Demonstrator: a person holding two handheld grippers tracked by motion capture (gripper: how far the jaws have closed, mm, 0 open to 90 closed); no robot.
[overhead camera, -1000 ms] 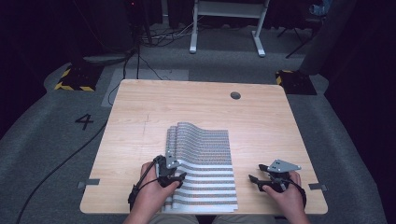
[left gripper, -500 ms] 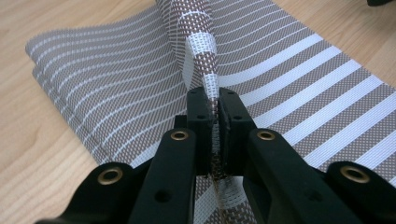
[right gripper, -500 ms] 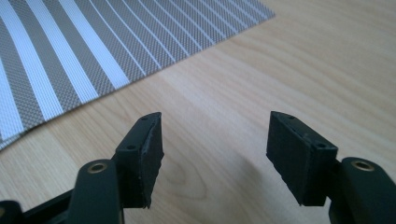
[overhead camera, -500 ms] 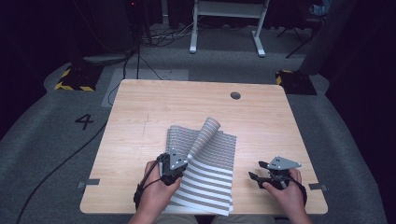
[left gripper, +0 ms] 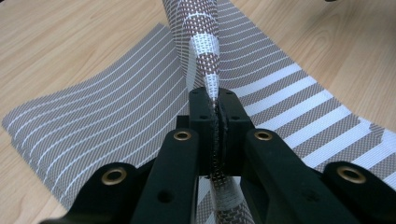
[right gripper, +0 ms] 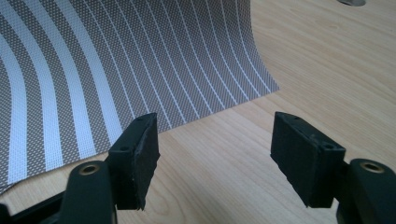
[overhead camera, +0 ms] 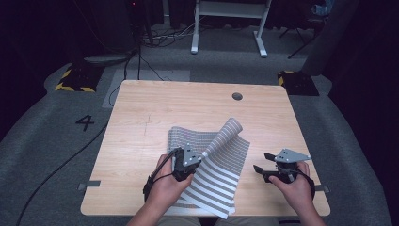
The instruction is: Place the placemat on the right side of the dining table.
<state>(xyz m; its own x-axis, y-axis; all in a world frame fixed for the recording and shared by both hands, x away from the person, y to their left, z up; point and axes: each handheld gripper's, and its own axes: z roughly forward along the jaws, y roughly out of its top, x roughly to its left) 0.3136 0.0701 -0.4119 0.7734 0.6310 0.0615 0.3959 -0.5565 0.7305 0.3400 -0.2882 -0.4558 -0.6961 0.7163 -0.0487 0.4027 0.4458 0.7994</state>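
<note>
Left tool clamped tight on a pinched edge of the striped mat, black jaws pressed together with the weave squeezed between them in the left gripper view. Raised slightly above the worktop, pulling a corner of the mat up and over into a curl whose tip now reaches farther toward the far right than half a second ago, when the lifted flap stood nearer the mat's middle. One second ago, lying almost flat with only a low hump along the far edge. Rest of the mat spread on the near half of the worktop, its near edge overhanging the front. Right tool gaping, jaws wide apart and holding nothing, hovering just beside the mat's right edge, in much the same spot as before. Round hole in the worktop's far right part, well apart from everything.
</note>
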